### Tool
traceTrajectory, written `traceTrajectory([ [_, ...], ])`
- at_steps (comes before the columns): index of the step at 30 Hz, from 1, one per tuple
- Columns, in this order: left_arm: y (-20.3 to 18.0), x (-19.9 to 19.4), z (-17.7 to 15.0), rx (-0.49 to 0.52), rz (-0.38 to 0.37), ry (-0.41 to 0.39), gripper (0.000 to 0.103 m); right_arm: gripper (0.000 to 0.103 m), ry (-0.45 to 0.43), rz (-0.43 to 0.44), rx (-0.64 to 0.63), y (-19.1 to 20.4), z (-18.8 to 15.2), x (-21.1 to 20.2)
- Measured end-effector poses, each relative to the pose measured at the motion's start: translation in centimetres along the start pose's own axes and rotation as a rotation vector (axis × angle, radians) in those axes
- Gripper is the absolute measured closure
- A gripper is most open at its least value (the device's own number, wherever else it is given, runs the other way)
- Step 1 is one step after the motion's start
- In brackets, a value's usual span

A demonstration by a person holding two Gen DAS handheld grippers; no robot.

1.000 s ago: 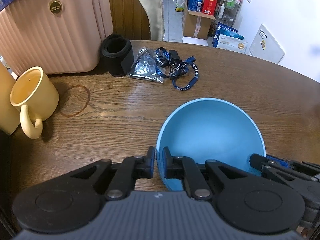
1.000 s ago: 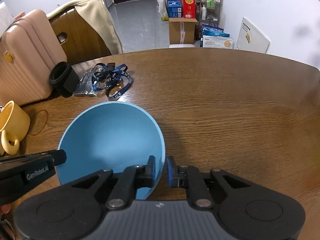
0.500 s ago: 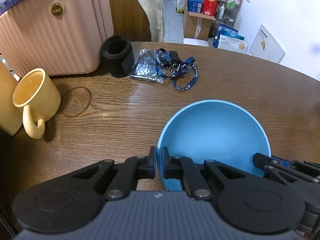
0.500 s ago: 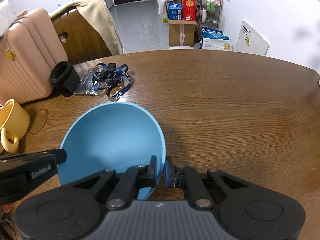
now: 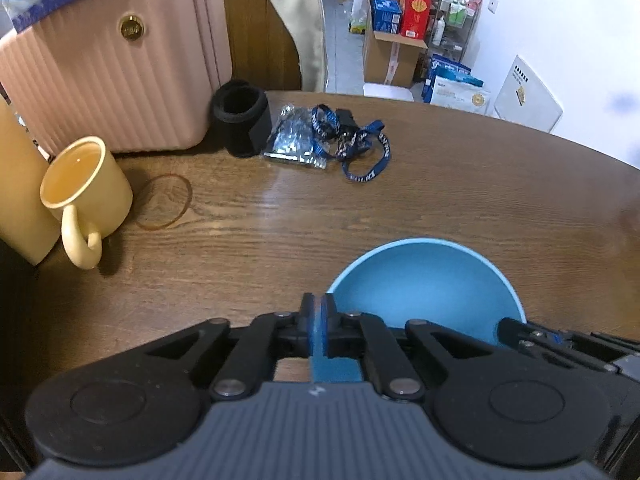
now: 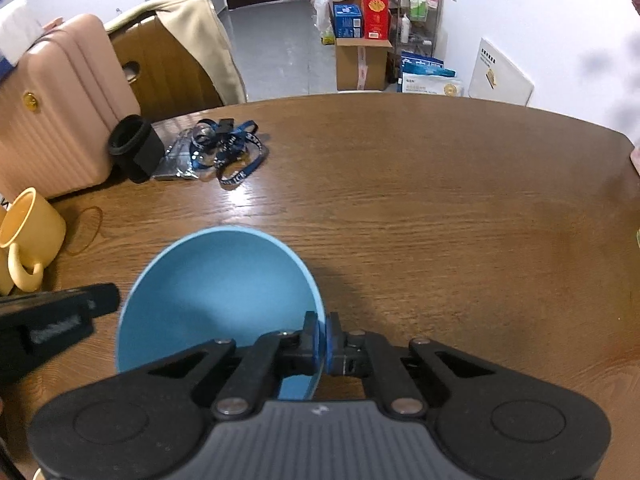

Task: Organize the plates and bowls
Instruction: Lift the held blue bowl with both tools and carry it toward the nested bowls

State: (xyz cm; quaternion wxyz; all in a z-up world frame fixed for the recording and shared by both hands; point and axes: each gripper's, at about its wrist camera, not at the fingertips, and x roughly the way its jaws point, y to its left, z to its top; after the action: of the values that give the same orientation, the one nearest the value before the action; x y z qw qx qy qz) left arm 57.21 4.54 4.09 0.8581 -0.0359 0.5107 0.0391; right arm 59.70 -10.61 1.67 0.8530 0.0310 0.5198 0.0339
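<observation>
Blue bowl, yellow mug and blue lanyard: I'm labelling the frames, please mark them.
blue bowl [image 6: 216, 292], right wrist view, on its inner wall.
yellow mug [image 5: 90, 188], left wrist view, on its outer side.
blue lanyard [image 5: 362, 176], left wrist view, on its printed strap.

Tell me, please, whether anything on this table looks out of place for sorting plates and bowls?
Yes: a tangled blue lanyard on a clear plastic bag and a loose rubber band clutter the table; no plates are visible.
</observation>
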Motion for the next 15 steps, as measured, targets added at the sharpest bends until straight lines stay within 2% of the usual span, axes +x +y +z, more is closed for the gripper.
traceTrajectory([
  [5, 0.4, 0.8, -0.5, -0.006, -0.007, 0.015, 0.096, 0.100, 0.003, -0.003, 0.008, -0.3, -0.1, 0.5],
  [10, 0.5, 1.4, -0.7, -0.020, -0.056, 0.043, 0.093, 0.100, 0.020, -0.003, 0.015, -0.5, -0.3, 1.0],
  [12, 0.4, 1.6, -0.9, -0.021, -0.058, 0.046, 0.080, 0.099, 0.019, -0.002, 0.017, -0.5, -0.4, 1.2],
  [15, 0.4, 2.1, -1.1, -0.027, -0.058, 0.051, 0.074, 0.099, 0.023, 0.000, 0.016, -0.5, -0.5, 1.3],
])
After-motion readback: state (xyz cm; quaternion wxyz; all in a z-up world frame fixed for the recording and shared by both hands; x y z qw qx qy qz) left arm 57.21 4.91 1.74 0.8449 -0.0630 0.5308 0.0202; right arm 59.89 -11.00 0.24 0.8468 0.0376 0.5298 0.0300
